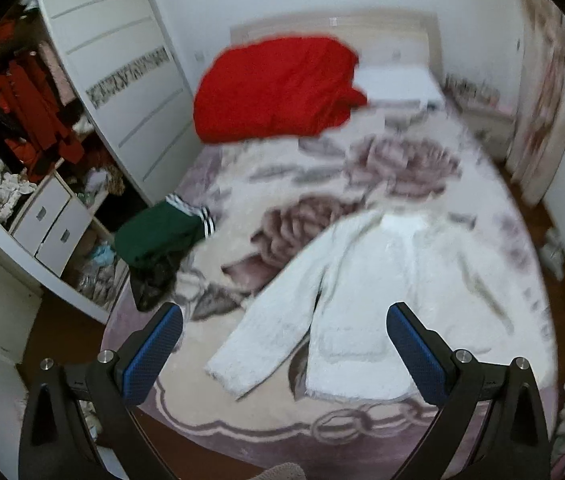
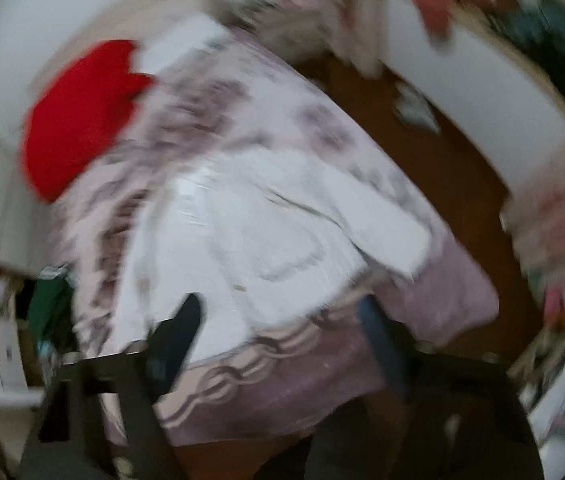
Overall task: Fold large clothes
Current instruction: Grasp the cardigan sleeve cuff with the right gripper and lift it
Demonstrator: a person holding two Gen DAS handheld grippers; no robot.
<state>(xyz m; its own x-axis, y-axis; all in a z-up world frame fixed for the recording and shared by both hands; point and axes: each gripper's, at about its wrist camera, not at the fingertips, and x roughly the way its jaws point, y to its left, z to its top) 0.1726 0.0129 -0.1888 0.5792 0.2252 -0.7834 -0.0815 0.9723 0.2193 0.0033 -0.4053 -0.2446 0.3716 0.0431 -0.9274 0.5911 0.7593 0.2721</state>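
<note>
Both my grippers, left (image 1: 284,338) and right (image 2: 280,326), hang released above the bed (image 1: 482,184). The white jacket (image 1: 362,280) lies flat at twelve o'clock. I should pinch its sleeve (image 1: 266,320) at ten o'clock first.

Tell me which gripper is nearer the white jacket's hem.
Right, as a hedged call. The right gripper hangs open with its fingertips over the white jacket by the hem; the view is blurred. The left gripper is open too, apparently higher above it.
</note>
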